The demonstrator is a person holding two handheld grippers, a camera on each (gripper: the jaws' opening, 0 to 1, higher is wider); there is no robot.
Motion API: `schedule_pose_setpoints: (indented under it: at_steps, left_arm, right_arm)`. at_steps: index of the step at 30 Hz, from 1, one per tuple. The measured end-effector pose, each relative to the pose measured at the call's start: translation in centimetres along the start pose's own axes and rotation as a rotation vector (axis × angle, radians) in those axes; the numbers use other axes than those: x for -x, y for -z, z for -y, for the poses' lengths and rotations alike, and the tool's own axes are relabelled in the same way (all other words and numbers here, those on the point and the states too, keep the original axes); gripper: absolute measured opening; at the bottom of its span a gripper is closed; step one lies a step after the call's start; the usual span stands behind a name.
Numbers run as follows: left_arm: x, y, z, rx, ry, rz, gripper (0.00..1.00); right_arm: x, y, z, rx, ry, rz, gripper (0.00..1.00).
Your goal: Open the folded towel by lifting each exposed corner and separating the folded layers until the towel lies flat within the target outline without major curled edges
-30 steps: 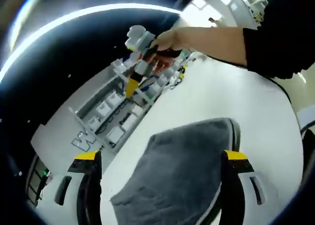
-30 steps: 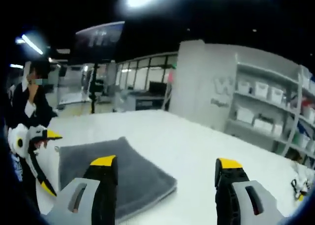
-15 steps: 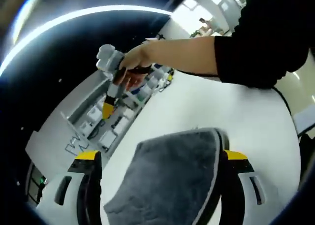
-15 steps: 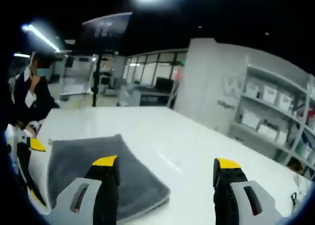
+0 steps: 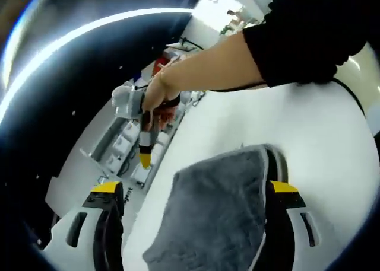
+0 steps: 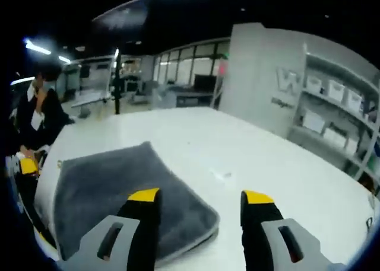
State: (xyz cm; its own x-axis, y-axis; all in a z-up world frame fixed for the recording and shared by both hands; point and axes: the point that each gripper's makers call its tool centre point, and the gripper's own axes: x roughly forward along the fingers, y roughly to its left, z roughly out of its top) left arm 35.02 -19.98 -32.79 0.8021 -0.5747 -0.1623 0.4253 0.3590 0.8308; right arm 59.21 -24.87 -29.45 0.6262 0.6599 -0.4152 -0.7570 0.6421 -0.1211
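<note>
The grey towel (image 6: 122,197) lies folded on the white desk (image 6: 249,158), a thick stack of layers with its near corner rounded and slightly raised off the surface just ahead of the right tool (image 6: 199,203). That tool has its yellow-tipped jaws apart and holds nothing, with the towel's corner near its left jaw and the bare desk between the two. In the left gripper view the towel (image 5: 219,211) sits between the jaws of the left tool (image 5: 193,191), which are also spread and empty; the right tool (image 5: 142,131) shows there too, held in a hand (image 5: 160,93) above the desk's far side. No outline is visible on the desk, so I cannot tell where the target lies. To do this step well, it looks wise to bring one jaw under only the topmost layer at the corner, pinch shallow, and lift slowly while the other tool pins the lower layers, so the whole stack does not drag or bunch.
</note>
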Motion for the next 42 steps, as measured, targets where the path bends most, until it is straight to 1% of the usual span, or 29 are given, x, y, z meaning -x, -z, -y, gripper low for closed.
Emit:
schedule_pose_setpoints:
  at_steps: [2,4,5,8,9,11,12,13,14,15,16,18,20,21,23,24,26,27,29,30,31,32,34,36,38,39,41,42]
  left_arm:
    - [0.0,0.1,0.2,0.005,0.008,-0.002,0.98]
    - [-0.1,0.3,0.6,-0.008,0.017,-0.008,0.97]
    - [-0.1,0.3,0.8,-0.012,0.021,-0.009,0.96]
    - [-0.1,0.1,1.3,-0.044,0.023,-0.004,0.91]
    - [-0.2,-0.1,1.5,-0.054,0.029,-0.006,0.88]
    - [-0.3,-0.2,1.8,-0.060,0.035,-0.007,0.86]
    - [-0.4,-0.4,1.9,-0.066,0.037,-0.002,0.85]
    - [-0.5,-0.5,2.0,-0.068,0.040,-0.001,0.83]
    - [-0.5,-0.6,2.2,-0.068,0.049,0.000,0.78]
    - [-0.6,-0.7,2.6,-0.067,0.068,0.002,0.70]
    - [-0.6,-0.7,3.0,-0.062,0.082,0.001,0.65]
    - [-0.8,-0.8,3.8,-0.076,0.108,0.000,0.57]
    - [-1.0,-0.9,4.4,-0.091,0.123,0.000,0.53]
    - [-1.0,-1.0,4.6,-0.087,0.132,0.002,0.49]
    - [-1.0,-1.3,4.9,-0.077,0.149,0.011,0.43]
    - [-1.0,-1.4,5.2,-0.071,0.164,0.017,0.37]
    - [-1.0,-1.8,5.9,-0.083,0.193,0.051,0.31]
    - [-0.9,-1.9,6.0,-0.079,0.196,0.053,0.28]
    - [-1.0,-1.9,6.3,-0.075,0.215,0.056,0.22]
    - [-1.1,-1.9,6.4,-0.073,0.217,0.055,0.20]
    - [-1.1,-1.9,6.6,-0.074,0.224,0.054,0.18]
    - [-1.1,-1.8,6.8,-0.074,0.235,0.049,0.16]
    - [-1.1,-1.6,7.0,-0.070,0.242,0.042,0.15]
    - [-1.1,-1.5,7.0,-0.057,0.247,0.037,0.14]
    - [-1.1,-1.4,7.0,-0.040,0.258,0.037,0.09]
    - [-1.1,-1.4,7.0,-0.032,0.264,0.035,0.04]
    - [-1.0,-1.4,7.2,-0.020,0.276,0.037,0.03]
    - [-1.0,-1.4,7.3,-0.016,0.283,0.039,0.03]
  right_arm:
    - [0.1,0.2,-0.1,-0.001,0.001,-0.009,0.48]
    - [0.2,0.3,-0.2,-0.008,0.006,-0.011,0.48]
    - [0.1,0.3,0.1,-0.013,0.009,-0.010,0.47]
    - [-0.3,1.0,0.0,-0.025,0.005,-0.017,0.46]
    - [-0.6,1.3,0.2,-0.039,-0.001,-0.024,0.46]
    - [-1.2,2.6,0.8,-0.112,0.003,-0.053,0.44]
    - [-1.4,2.9,1.3,-0.113,0.015,-0.052,0.44]
    - [-1.4,3.6,1.8,-0.127,0.039,-0.073,0.44]
    - [-1.3,4.6,2.4,-0.131,0.072,-0.123,0.45]
    - [-1.1,5.1,3.1,-0.094,0.104,-0.151,0.44]
    - [-1.1,5.0,3.3,-0.074,0.116,-0.146,0.43]
    - [-1.1,4.7,3.0,-0.101,0.096,-0.125,0.42]
    - [-1.3,4.3,2.4,-0.112,0.070,-0.107,0.42]
    - [-1.3,4.4,1.9,-0.111,0.064,-0.110,0.42]
    - [-1.6,4.7,1.5,-0.100,0.059,-0.126,0.42]
    - [-1.8,4.9,1.4,-0.094,0.058,-0.140,0.41]
    - [-2.1,5.2,1.1,-0.094,0.051,-0.151,0.41]
    - [-2.2,5.3,0.9,-0.096,0.048,-0.152,0.41]
    - [-3.1,5.3,1.0,-0.102,0.046,-0.133,0.41]
    - [-3.6,5.5,1.0,-0.110,0.037,-0.131,0.40]
    - [-4.2,6.0,1.2,-0.125,0.028,-0.148,0.38]
    - [-4.4,6.4,1.2,-0.118,0.028,-0.165,0.37]
    - [-4.9,6.6,2.6,-0.113,0.035,-0.184,0.36]
    - [-5.2,7.1,2.6,-0.119,0.039,-0.189,0.37]
    - [-5.4,7.7,2.0,-0.133,0.034,-0.183,0.40]
    - [-5.4,7.9,1.6,-0.140,0.030,-0.182,0.39]
    - [-5.5,8.5,1.1,-0.156,0.022,-0.186,0.35]
    - [-5.5,8.7,1.1,-0.157,0.026,-0.184,0.30]
